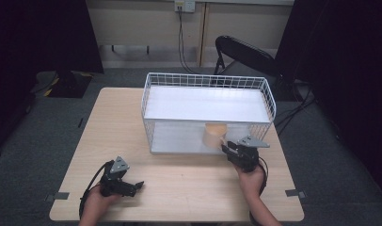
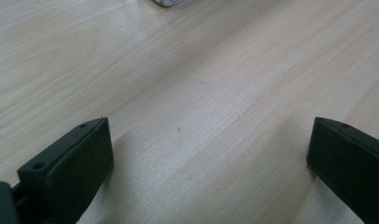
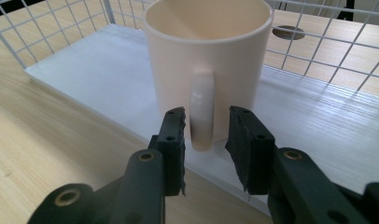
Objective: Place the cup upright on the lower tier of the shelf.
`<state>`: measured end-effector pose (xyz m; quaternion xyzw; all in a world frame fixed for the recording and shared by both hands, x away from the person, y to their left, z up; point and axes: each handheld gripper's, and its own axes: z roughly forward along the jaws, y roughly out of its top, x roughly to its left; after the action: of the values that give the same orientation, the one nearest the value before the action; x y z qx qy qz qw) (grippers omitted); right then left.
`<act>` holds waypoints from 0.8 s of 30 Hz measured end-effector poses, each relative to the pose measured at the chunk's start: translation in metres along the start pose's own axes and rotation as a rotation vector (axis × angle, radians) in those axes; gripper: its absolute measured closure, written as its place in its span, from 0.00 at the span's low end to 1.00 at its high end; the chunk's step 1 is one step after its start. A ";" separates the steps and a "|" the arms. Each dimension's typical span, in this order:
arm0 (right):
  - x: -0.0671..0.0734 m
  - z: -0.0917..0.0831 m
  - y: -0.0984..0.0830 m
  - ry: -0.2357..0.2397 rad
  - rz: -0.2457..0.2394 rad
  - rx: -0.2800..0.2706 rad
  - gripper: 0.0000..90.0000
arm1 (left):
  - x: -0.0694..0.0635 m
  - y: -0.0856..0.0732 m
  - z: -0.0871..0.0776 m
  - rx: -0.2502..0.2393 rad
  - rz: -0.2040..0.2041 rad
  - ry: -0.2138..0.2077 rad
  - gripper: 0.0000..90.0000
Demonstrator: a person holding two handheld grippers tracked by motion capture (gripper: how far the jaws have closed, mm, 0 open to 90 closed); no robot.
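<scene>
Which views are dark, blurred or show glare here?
High view: dim, with black corners, the mug small and soft. Left gripper view: near tongs blurred, sharp shadows on the table. Right gripper view: glare stripe on the mug's handle.

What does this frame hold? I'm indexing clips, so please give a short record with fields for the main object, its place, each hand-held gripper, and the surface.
main object: cream mug, upright, handle toward the right hand-held gripper
place: lower shelf of the white wire rack, at its front edge
right hand-held gripper: jaws on either side of the mug handle, small gaps showing, not pressing
left hand-held gripper: jaws wide apart, nothing between them, low over the table
surface: light wooden table
</scene>
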<state>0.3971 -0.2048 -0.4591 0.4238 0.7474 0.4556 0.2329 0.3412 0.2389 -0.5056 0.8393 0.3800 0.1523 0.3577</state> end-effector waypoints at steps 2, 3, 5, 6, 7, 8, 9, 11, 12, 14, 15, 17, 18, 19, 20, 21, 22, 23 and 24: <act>0.000 -0.003 0.000 0.003 -0.005 0.001 0.74 | 0.000 0.000 0.000 0.000 0.000 0.000 0.00; 0.000 -0.003 0.000 0.003 -0.005 0.001 0.74 | 0.000 0.000 0.000 0.000 0.000 0.000 0.00; 0.000 -0.007 -0.001 0.013 -0.011 -0.009 0.76 | 0.000 0.000 0.000 0.000 0.000 0.000 0.00; 0.000 -0.009 -0.001 0.007 -0.014 -0.012 0.77 | 0.000 0.000 0.000 0.000 0.000 0.000 0.00; 0.000 -0.009 -0.001 0.007 -0.014 -0.012 0.77 | 0.000 0.000 0.000 0.000 0.000 0.000 0.00; 0.000 -0.010 -0.002 0.020 -0.018 -0.004 0.81 | 0.000 0.000 0.000 0.000 0.000 0.000 0.00; 0.001 -0.011 -0.002 0.016 -0.019 -0.001 0.83 | 0.000 0.000 0.000 0.000 0.000 0.000 0.00; 0.000 -0.011 -0.002 0.020 -0.018 0.001 0.84 | 0.000 0.000 0.000 0.000 0.000 0.000 0.00; 0.000 -0.011 -0.002 0.021 -0.024 0.006 0.87 | 0.000 0.000 0.000 0.000 0.000 0.000 0.00; 0.000 -0.009 -0.001 0.019 -0.024 0.012 0.88 | 0.000 0.000 0.000 0.000 0.001 0.000 0.00; 0.000 -0.009 -0.001 0.012 -0.026 0.014 0.88 | 0.000 0.000 0.000 0.000 0.000 0.000 0.00; 0.001 -0.007 0.000 0.011 -0.026 0.016 0.88 | 0.000 0.000 0.000 0.000 0.000 0.000 0.00; 0.001 -0.007 0.001 0.007 -0.028 0.016 0.88 | 0.000 0.000 0.000 0.000 0.000 0.000 0.00; 0.001 -0.006 0.001 0.011 -0.026 0.016 0.88 | 0.000 0.000 0.000 0.000 0.000 0.000 0.00; 0.001 -0.005 0.002 0.007 -0.029 0.015 0.88 | 0.000 0.000 0.000 0.000 0.000 0.000 0.00; 0.001 -0.005 0.002 0.007 -0.029 0.015 0.88 | 0.000 0.000 0.000 0.000 0.000 0.000 0.00; 0.001 -0.003 0.003 0.006 -0.028 0.015 0.88 | 0.000 0.000 0.000 0.000 0.000 0.000 0.00; 0.002 -0.002 0.003 0.003 -0.030 0.015 0.88 | 0.000 0.000 0.000 0.000 0.000 0.000 0.00; 0.002 -0.001 0.004 0.001 -0.031 0.016 0.88 | 0.000 0.000 0.000 0.000 0.000 0.000 0.00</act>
<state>0.3969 -0.2031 -0.4552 0.4138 0.7575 0.4462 0.2362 0.3413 0.2389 -0.5057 0.8393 0.3800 0.1523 0.3578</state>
